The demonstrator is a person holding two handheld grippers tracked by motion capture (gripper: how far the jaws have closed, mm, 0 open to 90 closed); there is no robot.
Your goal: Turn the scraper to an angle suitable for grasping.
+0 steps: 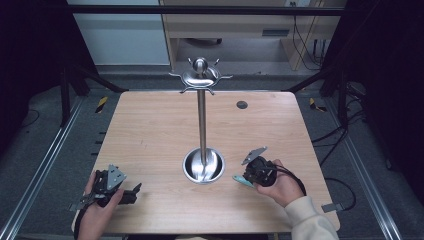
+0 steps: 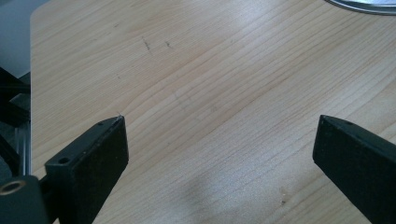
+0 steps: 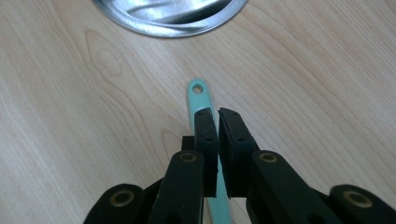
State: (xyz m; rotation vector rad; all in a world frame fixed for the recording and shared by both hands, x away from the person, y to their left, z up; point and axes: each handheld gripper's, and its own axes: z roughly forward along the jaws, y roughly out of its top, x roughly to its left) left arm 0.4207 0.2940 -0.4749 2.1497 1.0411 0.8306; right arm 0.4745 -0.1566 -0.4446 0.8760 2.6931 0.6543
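- Teal plastic handle (image 3: 200, 100), with a hole at its tip, is pinched between the jaws of the right gripper (image 3: 217, 112); it lies low over the wooden table (image 3: 70, 116), its tip pointing toward the round base.
- Steel stand (image 1: 202, 125) rises from that shiny round base (image 1: 203, 167) at the table's middle, with hooks around a ball on top.
- Right gripper sits just right of the base, held in the person's hand (image 1: 285, 187).
- Left gripper (image 2: 219, 126) rests near the table's front left corner, jaws spread wide, nothing between them.

Cream sleeve (image 1: 309, 220) (black, brass-riveted jaws)
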